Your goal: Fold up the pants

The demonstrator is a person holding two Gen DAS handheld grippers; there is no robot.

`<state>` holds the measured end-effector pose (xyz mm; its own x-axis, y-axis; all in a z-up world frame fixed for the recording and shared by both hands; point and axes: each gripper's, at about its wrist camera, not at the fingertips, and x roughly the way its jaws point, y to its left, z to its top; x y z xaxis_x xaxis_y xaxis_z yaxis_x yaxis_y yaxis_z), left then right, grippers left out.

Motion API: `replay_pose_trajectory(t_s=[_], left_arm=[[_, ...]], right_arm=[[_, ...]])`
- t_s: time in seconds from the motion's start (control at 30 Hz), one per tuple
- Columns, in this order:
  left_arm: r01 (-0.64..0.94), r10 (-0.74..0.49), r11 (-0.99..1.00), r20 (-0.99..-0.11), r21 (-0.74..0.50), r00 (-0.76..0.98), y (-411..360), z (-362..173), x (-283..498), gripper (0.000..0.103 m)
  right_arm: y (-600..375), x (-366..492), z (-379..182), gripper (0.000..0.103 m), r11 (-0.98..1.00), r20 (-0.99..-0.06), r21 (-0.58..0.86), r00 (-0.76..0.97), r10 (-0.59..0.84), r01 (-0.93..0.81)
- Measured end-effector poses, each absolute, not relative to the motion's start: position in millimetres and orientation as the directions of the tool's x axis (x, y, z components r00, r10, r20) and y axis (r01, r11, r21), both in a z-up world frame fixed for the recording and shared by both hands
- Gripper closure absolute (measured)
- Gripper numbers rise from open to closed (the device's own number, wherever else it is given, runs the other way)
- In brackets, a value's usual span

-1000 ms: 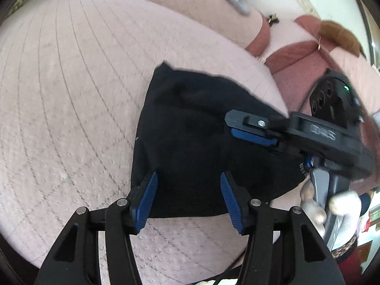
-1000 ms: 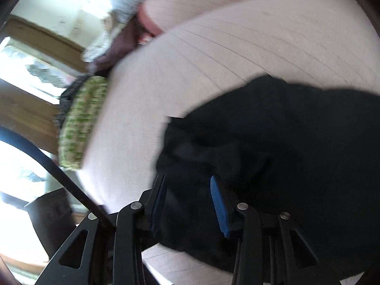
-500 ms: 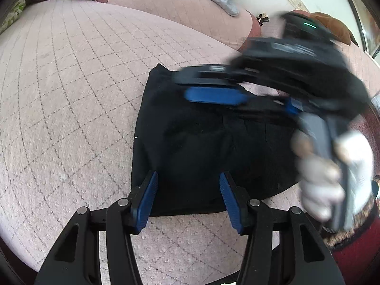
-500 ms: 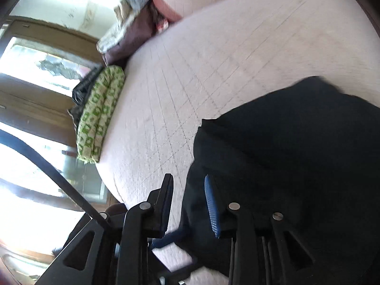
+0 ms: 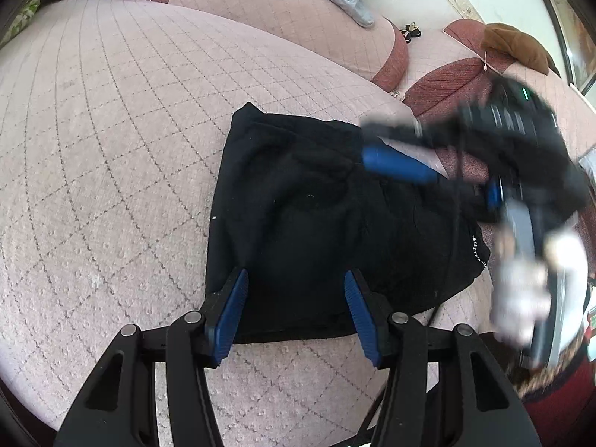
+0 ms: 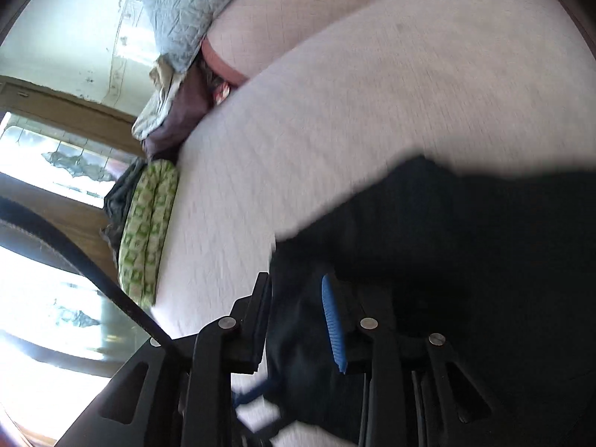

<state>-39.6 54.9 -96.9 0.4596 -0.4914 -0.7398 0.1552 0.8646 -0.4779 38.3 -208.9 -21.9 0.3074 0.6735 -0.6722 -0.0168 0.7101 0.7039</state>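
The black pants (image 5: 316, 216) lie folded on the pink quilted bed (image 5: 111, 149). The left gripper (image 5: 294, 311) hovers over their near edge, jaws apart, cloth showing below the gap and nothing pinched. The right gripper (image 6: 296, 320), blurred, is at the pants' side edge; its jaws have just been closing, with dark cloth between them, though I cannot tell whether they pinch it.

motion-blurred right hand-held gripper (image 5: 402, 149) and hand (image 5: 521, 283), pants' (image 6: 465, 242) right part beyond the frame edge
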Motion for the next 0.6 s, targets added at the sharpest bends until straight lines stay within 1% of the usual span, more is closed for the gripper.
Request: replay_pose_trajectory(t_s=[0.1, 0.13, 0.17, 0.2, 0.23, 0.27, 0.3, 0.4, 0.5, 0.57, 0.6], left_arm=[[0.163, -0.483, 0.871, -0.743, -0.464, 0.463, 52.7, -97.4, -42.2, 0.05], [0.166, -0.482, 0.872, -0.744, -0.461, 0.463, 51.5, -98.3, -43.7, 0.05], [0.17, -0.482, 0.872, -0.744, -0.459, 0.463, 50.9, -97.2, -43.9, 0.05], [0.172, -0.48, 0.873, -0.745, -0.456, 0.463, 50.4, -96.8, -44.2, 0.05], [0.173, -0.476, 0.876, -0.747, -0.451, 0.463, 48.5, -96.4, -45.1, 0.05], [0.172, -0.473, 0.878, -0.751, -0.447, 0.462, 45.7, -95.1, -46.0, 0.05], [0.171, -0.468, 0.88, -0.756, -0.442, 0.457, 44.2, -94.4, -45.9, 0.05], [0.164, -0.463, 0.884, -0.771, -0.437, 0.438, 39.9, -85.5, -45.2, 0.05], [0.154, -0.473, 0.878, -0.77, -0.454, 0.427, 43.7, -74.6, -48.2, 0.049], [0.156, -0.474, 0.878, -0.772, -0.453, 0.424, 45.0, -68.2, -49.5, 0.049], [0.159, -0.47, 0.88, -0.773, -0.447, 0.427, 44.5, -64.7, -49.6, 0.049]], right_arm=[[-209.2, 11.4, -44.7, 0.072, 0.759, -0.731, 0.651, 0.27, 0.627, 0.0], [-215.7, 1.4, -51.1, 0.085, 0.787, -0.756, 0.618, 0.276, 0.593, 0.001], [-220.0, -1.6, -51.5, 0.095, 0.786, -0.752, 0.619, 0.292, 0.59, 0.005], [-231.3, -6.6, -53.3, 0.097, 0.781, -0.747, 0.624, 0.315, 0.585, 0.027], [-240.7, -13.6, -52.1, 0.094, 0.773, -0.74, 0.631, 0.347, 0.576, 0.062], [-252.5, -24.0, -47.0, 0.085, 0.803, -0.767, 0.586, 0.391, 0.508, 0.106], [-262.4, -36.0, -42.6, 0.085, 0.821, -0.775, 0.559, 0.424, 0.469, 0.114], [-282.9, -66.3, -29.8, 0.083, 0.771, -0.713, 0.628, 0.477, 0.514, 0.107], [-303.8, -90.0, -12.6, 0.079, 0.779, -0.697, 0.615, 0.544, 0.467, 0.12], [-335.0, -112.0, -0.5, 0.064, 0.767, -0.675, 0.62, 0.611, 0.413, 0.167], [-341.9, -116.5, 6.5, 0.061, 0.755, -0.667, 0.628, 0.63, 0.398, 0.189]])
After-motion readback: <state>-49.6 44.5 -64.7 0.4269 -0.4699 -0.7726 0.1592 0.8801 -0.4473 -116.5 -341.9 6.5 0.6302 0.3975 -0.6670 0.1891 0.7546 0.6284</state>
